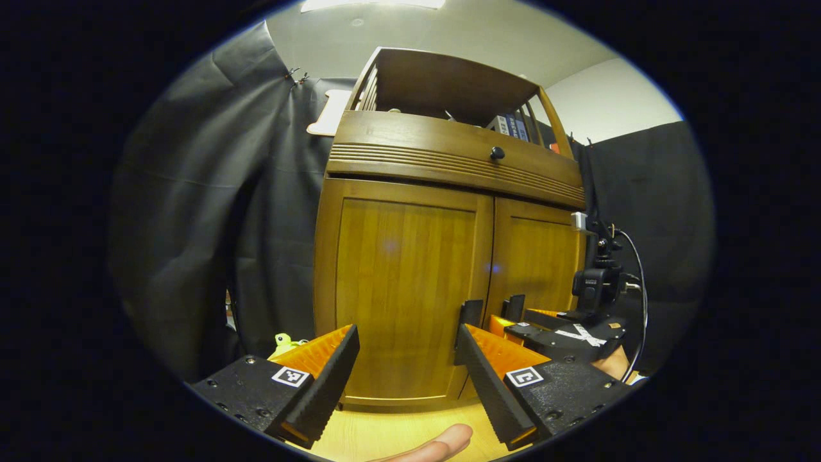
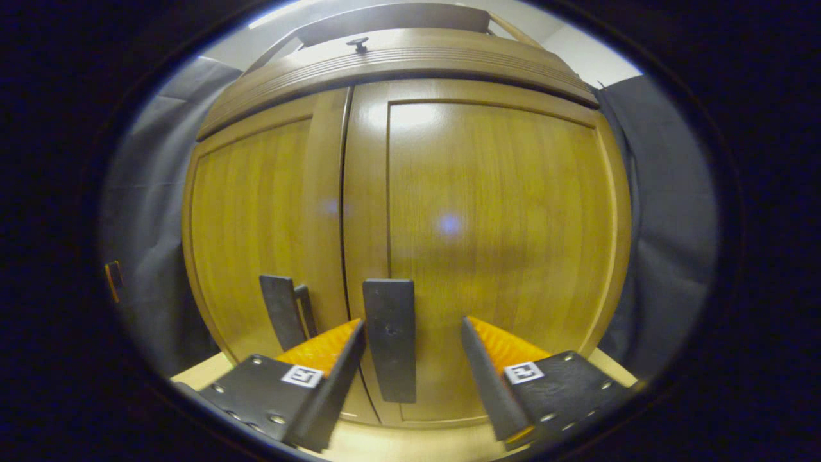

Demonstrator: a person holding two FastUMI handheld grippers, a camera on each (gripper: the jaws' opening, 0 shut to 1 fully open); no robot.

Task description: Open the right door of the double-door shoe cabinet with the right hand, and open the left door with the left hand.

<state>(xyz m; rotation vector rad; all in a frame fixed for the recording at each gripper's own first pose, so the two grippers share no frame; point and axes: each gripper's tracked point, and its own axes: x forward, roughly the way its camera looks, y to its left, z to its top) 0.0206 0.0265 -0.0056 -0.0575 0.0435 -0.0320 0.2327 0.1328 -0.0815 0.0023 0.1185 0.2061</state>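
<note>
Both doors (image 2: 410,244) of the wooden shoe cabinet (image 1: 449,256) sit closed; each claw (image 1: 407,378) (image 2: 414,378) gapes spread.

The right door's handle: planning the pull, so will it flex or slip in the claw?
The right door's handle looks like a flat, rigid plate, so probably stiff. Its smooth face may slip. The right door looks solid wood, likely swinging steadily.

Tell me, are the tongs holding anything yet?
No, nothing. The right tongs are open around the right door's handle, not squeezing it. The left tongs are open, short of the left door.
</note>
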